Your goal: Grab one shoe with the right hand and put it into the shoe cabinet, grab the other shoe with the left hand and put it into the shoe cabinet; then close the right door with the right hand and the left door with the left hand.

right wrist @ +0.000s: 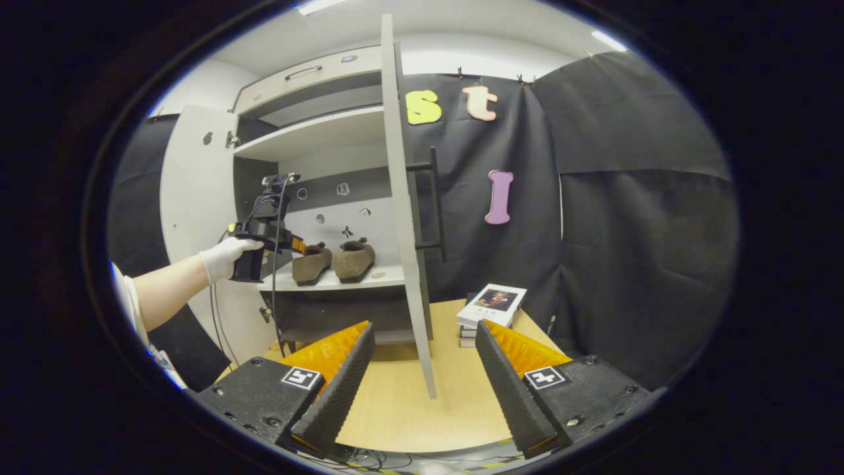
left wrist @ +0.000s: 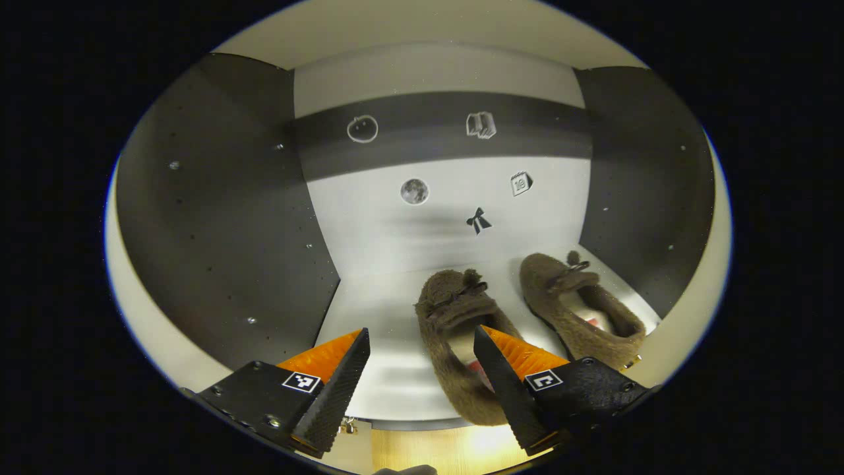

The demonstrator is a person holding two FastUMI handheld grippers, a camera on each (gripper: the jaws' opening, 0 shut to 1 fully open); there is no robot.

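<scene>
Shoes [left wrist: 461,330] lie beyond open fingers [left wrist: 501,382].

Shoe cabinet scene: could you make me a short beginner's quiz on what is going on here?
1. True or false: both fuzzy brown slippers, the left slipper and the right slipper, sit on the pale cabinet shelf.
2. Which of these stands open? A) the white right door B) the top drawer C) neither
3. Fill in: the left gripper is open and grips ____.

Key: 1 true; 2 A; 3 nothing. In the right gripper view, the right gripper is also open, hanging over the wooden table before the door's edge.
</scene>
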